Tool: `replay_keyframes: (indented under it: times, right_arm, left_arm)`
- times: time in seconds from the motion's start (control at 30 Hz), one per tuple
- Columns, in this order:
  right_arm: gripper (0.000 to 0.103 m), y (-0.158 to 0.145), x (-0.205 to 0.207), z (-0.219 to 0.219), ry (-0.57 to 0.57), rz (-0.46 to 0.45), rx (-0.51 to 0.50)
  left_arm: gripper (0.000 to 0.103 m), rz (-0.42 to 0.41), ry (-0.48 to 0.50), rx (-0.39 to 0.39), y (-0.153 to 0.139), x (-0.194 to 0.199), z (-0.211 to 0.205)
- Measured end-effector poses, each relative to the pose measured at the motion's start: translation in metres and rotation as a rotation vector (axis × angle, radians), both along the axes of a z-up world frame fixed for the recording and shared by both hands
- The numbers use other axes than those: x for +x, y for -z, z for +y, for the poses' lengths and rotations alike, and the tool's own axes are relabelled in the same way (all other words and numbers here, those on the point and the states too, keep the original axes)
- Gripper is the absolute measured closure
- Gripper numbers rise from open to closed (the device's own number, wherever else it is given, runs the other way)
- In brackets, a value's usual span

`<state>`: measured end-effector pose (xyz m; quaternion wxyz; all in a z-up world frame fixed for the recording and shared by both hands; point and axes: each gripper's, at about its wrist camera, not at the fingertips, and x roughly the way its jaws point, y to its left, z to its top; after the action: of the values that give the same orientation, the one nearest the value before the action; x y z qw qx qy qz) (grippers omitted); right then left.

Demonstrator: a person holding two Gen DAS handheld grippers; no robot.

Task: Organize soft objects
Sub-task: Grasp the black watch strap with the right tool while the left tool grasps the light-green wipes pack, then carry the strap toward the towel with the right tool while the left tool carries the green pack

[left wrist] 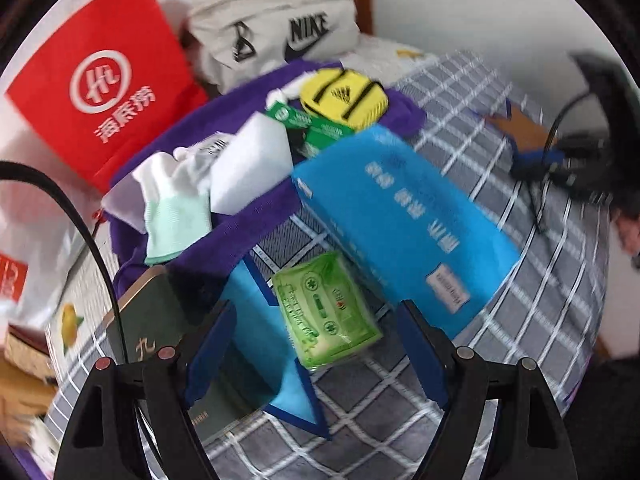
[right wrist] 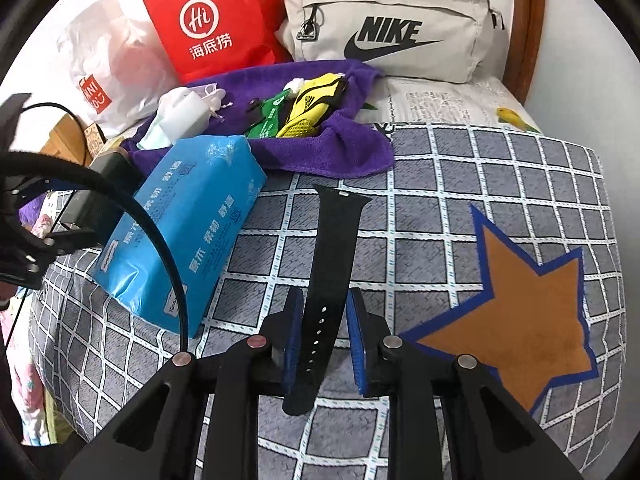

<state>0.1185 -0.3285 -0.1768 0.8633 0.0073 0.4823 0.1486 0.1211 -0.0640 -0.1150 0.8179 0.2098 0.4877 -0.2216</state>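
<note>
My right gripper (right wrist: 325, 294) is shut on a black watch strap (right wrist: 334, 240). The strap runs forward from between the blue pads over the checked bedcover (right wrist: 440, 184). My left gripper (left wrist: 316, 312) stands open above a small green tissue pack (left wrist: 328, 312), which lies on the cover between the fingers without touching them. A big blue tissue pack (left wrist: 404, 220) (right wrist: 188, 224) lies beside it. Behind it a purple towel (right wrist: 320, 152) (left wrist: 224, 236) carries a white sponge (left wrist: 252, 168), a pale glove (left wrist: 176, 216), a green packet (left wrist: 312, 124) and a yellow pouch (left wrist: 344, 96).
A red paper bag (right wrist: 212, 20), a grey Nike bag (right wrist: 392, 32) and a white plastic bag (right wrist: 104, 60) stand at the back against the wall. A dark box (left wrist: 148, 320) sits left of the blue pack. A black cable (right wrist: 160, 240) arcs across the left.
</note>
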Motion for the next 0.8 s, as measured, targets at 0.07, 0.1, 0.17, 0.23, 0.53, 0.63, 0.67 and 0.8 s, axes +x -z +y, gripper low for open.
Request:
replay_keyframes:
  times: [0.07, 0.1, 0.17, 0.23, 0.53, 0.63, 0.67, 0.8]
  right_arm:
    - [0.081, -0.002, -0.001, -0.002, -0.002, -0.001, -0.003]
    - [0.081, -0.002, -0.001, -0.003, -0.002, 0.000, -0.005]
    - [0.081, -0.002, -0.001, -0.004, -0.008, 0.002, -0.007]
    - [0.081, -0.003, -0.001, -0.004, -0.010, 0.002, -0.007]
    - [0.081, -0.002, 0.001, -0.002, -0.019, 0.012, -0.007]
    - [0.081, -0.001, 0.003, -0.003, -0.018, 0.016, 0.001]
    - [0.081, 0.000, 0.004, -0.003, -0.019, 0.019, 0.003]
    - [0.081, 0.002, 0.005, -0.002, -0.021, 0.024, 0.002]
  left_arm:
    - [0.023, 0.013, 0.037, 0.038, 0.008, 0.004, -0.001]
    - [0.023, 0.021, 0.049, 0.051, 0.011, 0.006, -0.001]
    - [0.023, 0.044, 0.091, 0.072, 0.017, 0.009, -0.001]
    - [0.023, 0.064, 0.152, 0.095, 0.021, 0.010, -0.005]
    - [0.019, 0.129, 0.324, 0.193, 0.047, 0.009, -0.020]
    - [0.019, 0.129, 0.354, 0.257, 0.059, 0.009, -0.026]
    - [0.019, 0.127, 0.358, 0.261, 0.061, 0.009, -0.027]
    - [0.030, 0.164, 0.320, 0.197, 0.060, 0.017, -0.026]
